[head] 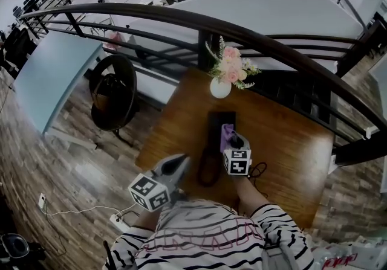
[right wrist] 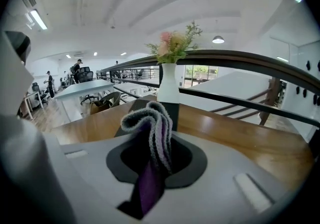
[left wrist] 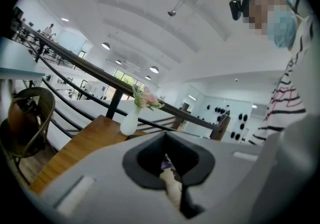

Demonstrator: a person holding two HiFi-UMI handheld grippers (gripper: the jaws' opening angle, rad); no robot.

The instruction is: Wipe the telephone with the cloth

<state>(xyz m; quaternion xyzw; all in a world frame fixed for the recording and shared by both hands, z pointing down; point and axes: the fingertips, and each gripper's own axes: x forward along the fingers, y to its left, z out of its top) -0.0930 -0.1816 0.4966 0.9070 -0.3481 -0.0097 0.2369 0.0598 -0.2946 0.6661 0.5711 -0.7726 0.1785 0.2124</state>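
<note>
A black telephone (head: 216,122) lies in the middle of the wooden table (head: 290,154), its handset (head: 207,169) on the near side. My right gripper (head: 233,141) is over the phone's right part, shut on a folded purple and grey cloth (head: 227,136). In the right gripper view the cloth (right wrist: 152,129) stands up out of the jaws of the right gripper (right wrist: 155,154), with the phone (right wrist: 174,109) just behind it. My left gripper (head: 180,165) hovers at the table's near left edge, left of the handset. The left gripper (left wrist: 168,162) has its jaws together and holds nothing.
A white vase of pink flowers (head: 221,86) stands behind the phone. A dark curved railing (head: 272,42) runs past the table's far side. A round wicker chair (head: 112,90) stands on the floor to the left. A thin cord (head: 260,170) lies right of the phone.
</note>
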